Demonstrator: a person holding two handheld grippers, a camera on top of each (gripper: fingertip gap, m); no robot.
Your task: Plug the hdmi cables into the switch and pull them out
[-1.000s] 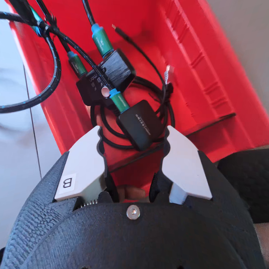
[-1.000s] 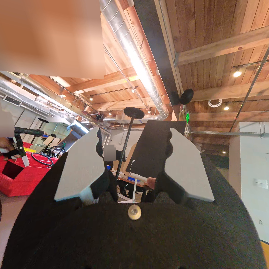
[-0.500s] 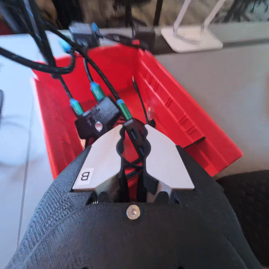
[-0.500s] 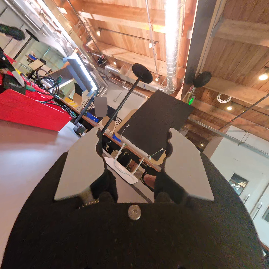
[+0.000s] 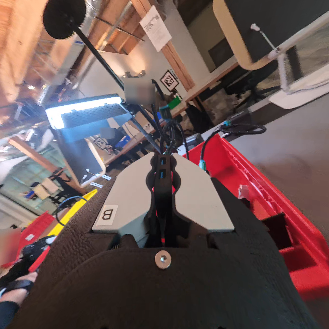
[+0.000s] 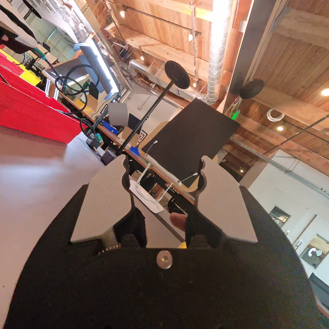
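Note:
My left gripper (image 5: 162, 156) is shut on a small black switch box (image 5: 162, 179) with two blue ports facing the camera, held up above the red bin (image 5: 267, 195). Black braided HDMI cables with green plugs (image 5: 164, 111) hang from its far end. Another green plug (image 5: 202, 164) dangles over the bin's wall. My right gripper (image 6: 163, 157) is open and empty above the grey table (image 6: 35, 178). In the right wrist view the left gripper (image 6: 10, 41) shows far at the top left with a green plug (image 6: 40, 53) and looped cable (image 6: 74, 83) trailing from it.
The red bin (image 6: 26, 110) stands at the table's left, with a yellow bin (image 6: 29, 78) behind it. A small black box with a green plug (image 6: 94, 139) lies beyond the bin. A black board on a white stand (image 6: 188, 142) and a microphone pole (image 6: 147, 114) stand ahead.
My left gripper closed on the black switch box in the red bin and lifted it out, tilting upward, with the cables following. My right gripper stayed open and swung down toward the table.

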